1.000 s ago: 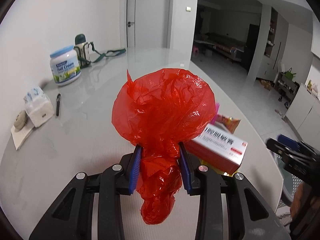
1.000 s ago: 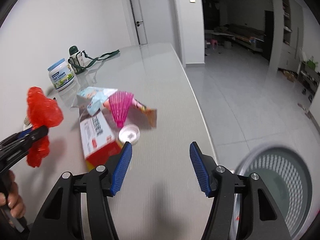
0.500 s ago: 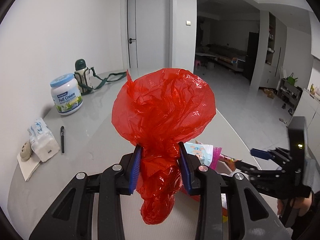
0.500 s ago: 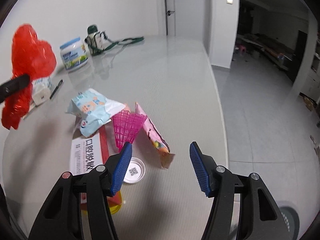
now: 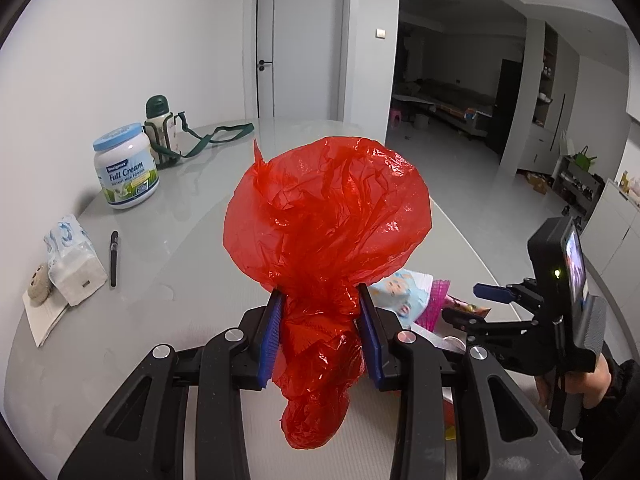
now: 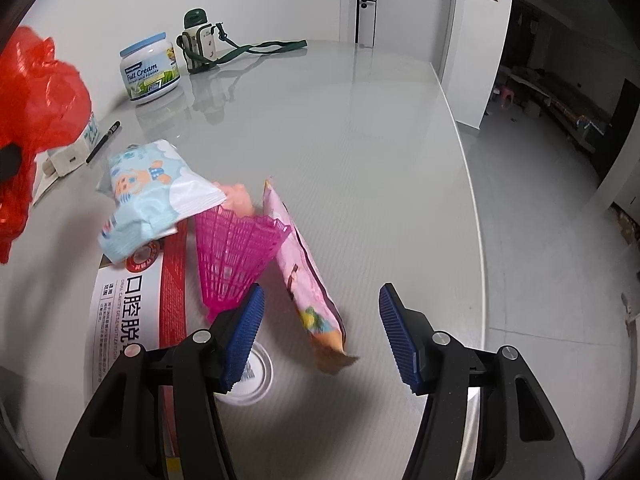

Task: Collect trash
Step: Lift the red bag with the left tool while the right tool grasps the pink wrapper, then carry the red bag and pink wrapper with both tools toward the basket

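Note:
My left gripper (image 5: pixel 319 300) is shut on a crumpled red plastic bag (image 5: pixel 328 216) and holds it above the table; the bag also shows at the left of the right wrist view (image 6: pixel 36 92). My right gripper (image 6: pixel 320 300) is open and empty, low over a pile of trash: a pink snack wrapper (image 6: pixel 304 272) between its fingers, a pink mesh cone (image 6: pixel 236 252), a light blue wipes packet (image 6: pixel 152 200), a red-and-white box (image 6: pixel 136 304) and a white round lid (image 6: pixel 252 380). The right gripper also shows in the left wrist view (image 5: pixel 496 300).
At the back left of the grey table (image 6: pixel 340 120) stand a milk powder tub (image 6: pixel 149 68) and a green-capped bottle with a strap (image 6: pixel 198 40). A tissue pack (image 5: pixel 74 264), a pen (image 5: pixel 114 252) and a paper lie at the left. The table's edge curves along the right.
My right gripper has moved down and forward over the trash pile, still open. My left gripper has risen with the red bag and tilted up.

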A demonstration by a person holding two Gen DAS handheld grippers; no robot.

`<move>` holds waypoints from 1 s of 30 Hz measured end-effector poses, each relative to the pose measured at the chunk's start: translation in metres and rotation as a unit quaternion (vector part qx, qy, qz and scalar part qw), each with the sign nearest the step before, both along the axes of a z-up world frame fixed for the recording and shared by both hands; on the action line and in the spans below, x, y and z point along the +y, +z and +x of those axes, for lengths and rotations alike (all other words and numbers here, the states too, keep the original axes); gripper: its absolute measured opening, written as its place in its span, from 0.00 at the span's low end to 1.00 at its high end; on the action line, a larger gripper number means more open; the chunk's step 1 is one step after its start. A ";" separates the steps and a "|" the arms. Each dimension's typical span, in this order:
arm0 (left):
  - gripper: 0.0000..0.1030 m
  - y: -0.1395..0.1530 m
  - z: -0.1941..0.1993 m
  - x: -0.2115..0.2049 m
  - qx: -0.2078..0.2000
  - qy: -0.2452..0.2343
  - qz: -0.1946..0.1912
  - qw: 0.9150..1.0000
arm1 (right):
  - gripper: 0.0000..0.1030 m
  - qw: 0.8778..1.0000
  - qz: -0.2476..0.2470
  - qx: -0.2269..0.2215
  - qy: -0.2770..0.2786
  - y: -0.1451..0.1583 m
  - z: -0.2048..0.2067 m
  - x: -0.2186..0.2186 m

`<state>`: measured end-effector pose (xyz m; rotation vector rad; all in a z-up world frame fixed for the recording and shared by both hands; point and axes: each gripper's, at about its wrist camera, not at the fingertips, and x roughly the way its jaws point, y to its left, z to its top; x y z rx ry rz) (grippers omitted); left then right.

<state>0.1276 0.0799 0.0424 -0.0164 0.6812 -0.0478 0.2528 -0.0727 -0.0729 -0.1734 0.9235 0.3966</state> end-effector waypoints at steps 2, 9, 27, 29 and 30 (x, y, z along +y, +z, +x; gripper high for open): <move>0.34 -0.001 0.002 0.002 0.002 -0.001 -0.001 1.000 | 0.48 1.000 0.012 0.010 0.005 -0.002 0.003 0.000; 0.34 -0.003 0.000 0.002 0.003 -0.004 -0.003 1.000 | 0.30 0.999 0.033 0.039 0.016 -0.004 0.001 -0.001; 0.34 -0.004 -0.015 -0.010 -0.005 -0.023 -0.003 1.000 | 0.16 0.993 0.091 0.020 -0.079 0.013 -0.049 -0.044; 0.34 -0.005 -0.021 -0.019 -0.008 -0.034 -0.003 0.999 | 0.16 0.990 0.097 0.015 -0.098 0.016 -0.062 -0.051; 0.34 -0.005 -0.023 -0.023 -0.009 -0.041 -0.003 0.999 | 0.16 0.989 0.100 0.011 -0.111 0.017 -0.070 -0.056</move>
